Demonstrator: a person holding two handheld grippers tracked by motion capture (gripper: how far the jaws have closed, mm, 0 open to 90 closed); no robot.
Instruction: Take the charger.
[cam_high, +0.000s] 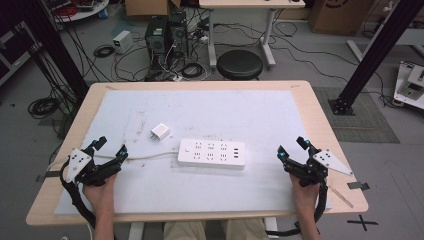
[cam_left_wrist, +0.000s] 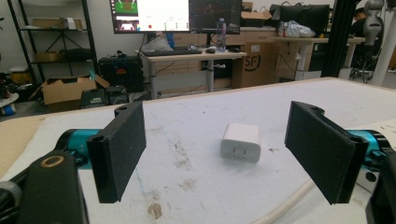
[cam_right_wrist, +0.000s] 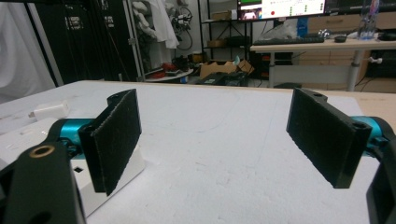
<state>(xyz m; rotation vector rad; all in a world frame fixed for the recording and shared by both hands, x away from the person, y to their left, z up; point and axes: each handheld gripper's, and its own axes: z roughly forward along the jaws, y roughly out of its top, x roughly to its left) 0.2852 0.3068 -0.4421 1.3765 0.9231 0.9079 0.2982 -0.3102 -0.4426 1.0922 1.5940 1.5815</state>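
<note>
In the high view, the left gripper and right gripper rest near the table's near corners, each with jaws spread apart and empty. Between them lies a white power strip; its cord runs toward the left gripper. A white charger plug sits just beyond the strip's left end.

In the left gripper view, the charger plug lies ahead between the open jaws, prongs facing the camera. A cardboard box behind reads "SF".

In the right gripper view, the strip lies behind the left jaw; no writing is legible.
</note>
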